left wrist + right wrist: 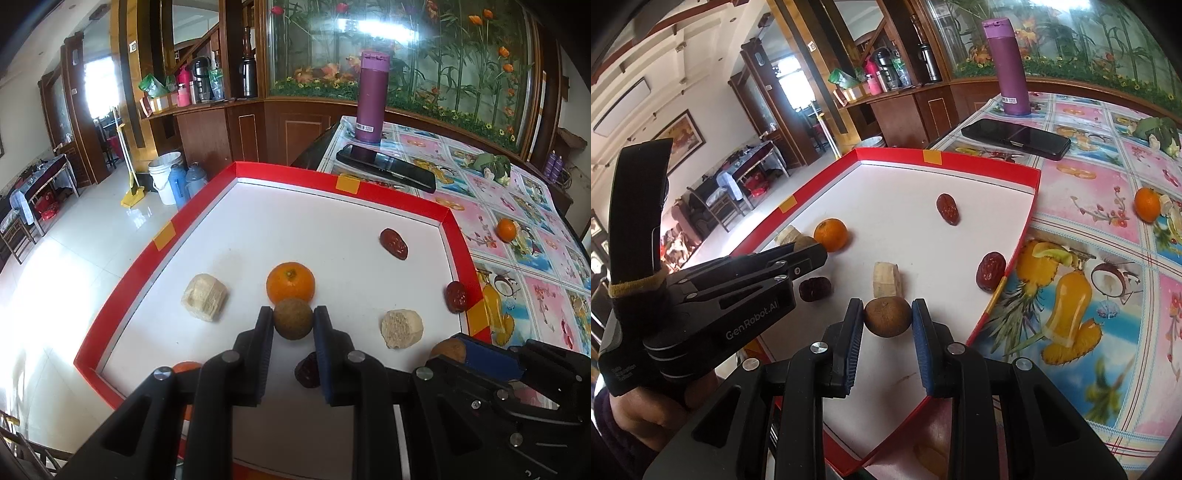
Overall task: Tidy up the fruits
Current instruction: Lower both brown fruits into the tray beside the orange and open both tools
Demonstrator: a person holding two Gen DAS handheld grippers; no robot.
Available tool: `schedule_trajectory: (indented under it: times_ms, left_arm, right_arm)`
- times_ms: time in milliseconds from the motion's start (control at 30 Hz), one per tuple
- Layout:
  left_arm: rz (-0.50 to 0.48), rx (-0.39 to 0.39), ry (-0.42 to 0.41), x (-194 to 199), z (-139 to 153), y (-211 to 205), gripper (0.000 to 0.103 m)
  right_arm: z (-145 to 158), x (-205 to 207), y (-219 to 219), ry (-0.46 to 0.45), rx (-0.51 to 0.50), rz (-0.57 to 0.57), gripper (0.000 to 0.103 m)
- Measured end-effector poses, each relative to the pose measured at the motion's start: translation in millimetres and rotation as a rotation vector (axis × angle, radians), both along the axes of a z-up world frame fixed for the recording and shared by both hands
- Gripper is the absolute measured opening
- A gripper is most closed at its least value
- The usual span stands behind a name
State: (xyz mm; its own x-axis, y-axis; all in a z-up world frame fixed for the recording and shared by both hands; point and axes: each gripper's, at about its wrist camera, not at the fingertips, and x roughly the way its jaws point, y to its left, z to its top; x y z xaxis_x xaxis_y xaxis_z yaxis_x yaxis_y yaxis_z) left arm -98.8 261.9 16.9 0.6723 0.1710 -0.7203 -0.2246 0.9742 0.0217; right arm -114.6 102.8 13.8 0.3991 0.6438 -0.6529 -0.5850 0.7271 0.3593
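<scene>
The left gripper (293, 320) pinches one brown longan (293, 318); just beyond its tips sits one orange (290, 283) of two, the other orange (506, 229) outside the red-rimmed tray (399, 195). The right gripper (887, 316) pinches a second longan (887, 316). Around them lie two banana pieces (205, 296), and four red dates (394, 243).

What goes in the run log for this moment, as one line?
left tool: shut on brown round fruit, touching orange | right tool: shut on second brown fruit | both over red-rimmed tray
</scene>
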Motion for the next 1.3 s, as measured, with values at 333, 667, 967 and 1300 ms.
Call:
schedule_trajectory:
  times_ms: [333,667,967,1300]
  left_arm:
    - [-0.004,0.016,0.021,1.7,-4.4,-1.7,0.024]
    - [-0.01,0.011,0.033,15.7,-1.0,2.4,0.024]
    - [-0.009,0.023,0.061,26.4,-6.1,4.2,0.024]
    - [-0.01,0.029,0.064,27.9,-6.9,5.0,0.024]
  right_arm:
    - [-2.0,1.3,1.9,0.016,-0.011,0.016,0.026]
    - [-3.1,16.9,-1.2,0.037,0.001,-0.043,0.026]
    - [-3.6,35.0,-2.6,0.055,-0.002,-0.071,0.026]
    - [-3.2,63.1,1.0,0.073,-0.002,-0.093,0.026]
